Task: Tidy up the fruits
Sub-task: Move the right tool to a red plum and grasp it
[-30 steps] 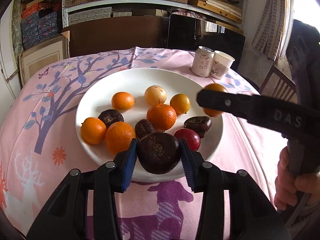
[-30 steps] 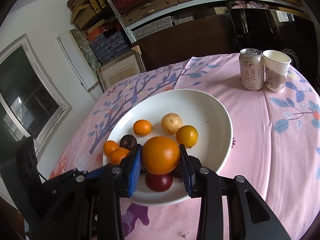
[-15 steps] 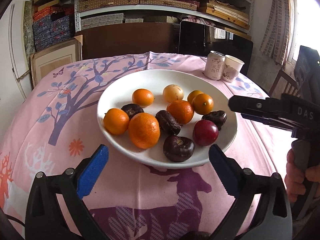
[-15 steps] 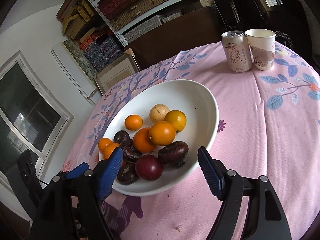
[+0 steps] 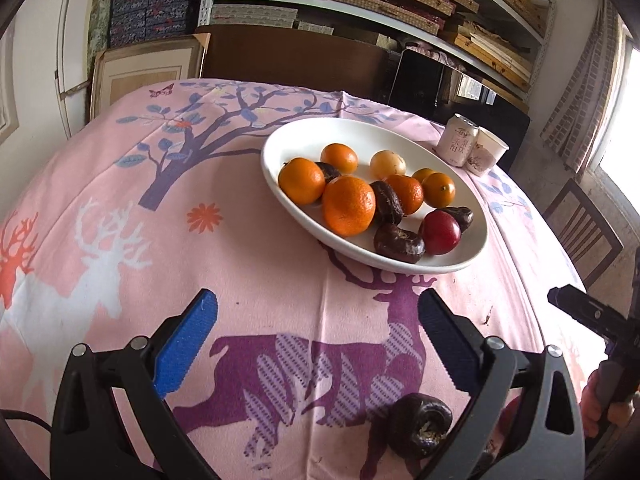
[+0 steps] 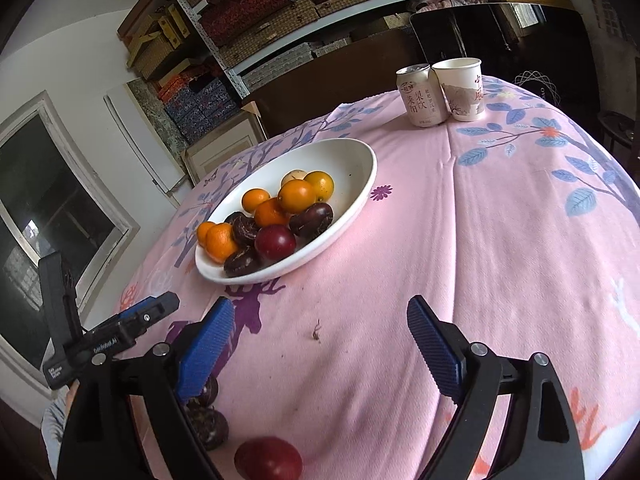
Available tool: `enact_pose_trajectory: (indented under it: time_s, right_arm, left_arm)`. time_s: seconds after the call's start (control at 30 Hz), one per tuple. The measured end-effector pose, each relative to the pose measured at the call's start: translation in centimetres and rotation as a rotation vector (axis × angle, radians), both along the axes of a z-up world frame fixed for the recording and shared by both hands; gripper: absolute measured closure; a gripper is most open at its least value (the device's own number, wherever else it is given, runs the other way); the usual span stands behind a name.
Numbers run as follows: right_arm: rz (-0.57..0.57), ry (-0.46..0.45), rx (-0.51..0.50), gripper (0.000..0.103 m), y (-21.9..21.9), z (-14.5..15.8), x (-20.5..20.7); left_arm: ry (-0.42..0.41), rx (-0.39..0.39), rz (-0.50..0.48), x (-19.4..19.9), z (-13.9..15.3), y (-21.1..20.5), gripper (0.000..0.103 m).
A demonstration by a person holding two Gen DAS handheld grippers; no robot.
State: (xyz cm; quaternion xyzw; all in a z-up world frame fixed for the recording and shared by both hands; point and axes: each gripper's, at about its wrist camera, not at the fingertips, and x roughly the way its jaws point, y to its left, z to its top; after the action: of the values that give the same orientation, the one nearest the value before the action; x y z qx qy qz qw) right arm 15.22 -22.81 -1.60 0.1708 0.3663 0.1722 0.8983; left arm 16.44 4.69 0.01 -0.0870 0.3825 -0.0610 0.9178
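Fruits still off the white plate [image 5: 476, 258]: a dark passion fruit [image 5: 419, 424] and red plum [image 6: 268, 458], near you. Both tools, left tool [image 5: 318, 346] and right tool [image 6: 320, 350], spread empty; you likely collect these next.

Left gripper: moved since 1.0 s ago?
Yes. The left gripper has pulled back from the white ceramic plate toward the near table edge, its jaws now wide open; the dark wrinkled fruit it held lies on the plate.
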Motion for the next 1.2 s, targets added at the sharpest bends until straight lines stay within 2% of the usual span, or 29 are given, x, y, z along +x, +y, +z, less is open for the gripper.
enact_pose_trajectory:
  time_s: [0.1,0.43,0.6,0.77,0.87,1.0,1.2]
  right_arm:
    - [0.019,-0.004,-0.028,0.014,0.2,-0.4,-1.8]
    - [0.115,-0.059,-0.084,0.014,1.4,0.0,-6.4]
    - [0.178,0.004,-0.085,0.014,2.1,-0.7,-7.0]
    - [0.210,0.048,-0.156,0.014,3.5,-1.4,-8.1]
    - [0.192,0.024,-0.213,0.026,4.1,-1.1,-8.7]
    - [0.239,0.059,-0.266,0.044,5.3,-1.7,-8.2]
    - [0.273,0.099,-0.277,0.054,6.0,-2.2,-7.4]
  left_arm:
    - [0.026,-0.038,0.009,-0.9,-0.6,0.6,0.005]
    - [0.045,-0.057,0.028,-4.4,-1.3,1.3,0.005]
    - [0.083,-0.077,0.055,-4.3,-2.0,2.2,0.005]
    - [0.104,-0.038,0.044,-4.1,-2.3,1.5,0.005]
    - [0.115,-0.009,0.034,-4.0,-2.6,1.0,0.005]
    - [0.121,0.011,0.033,-4.0,-2.7,0.8,0.005]
    - [0.127,0.028,0.031,-3.9,-2.8,0.6,0.005]
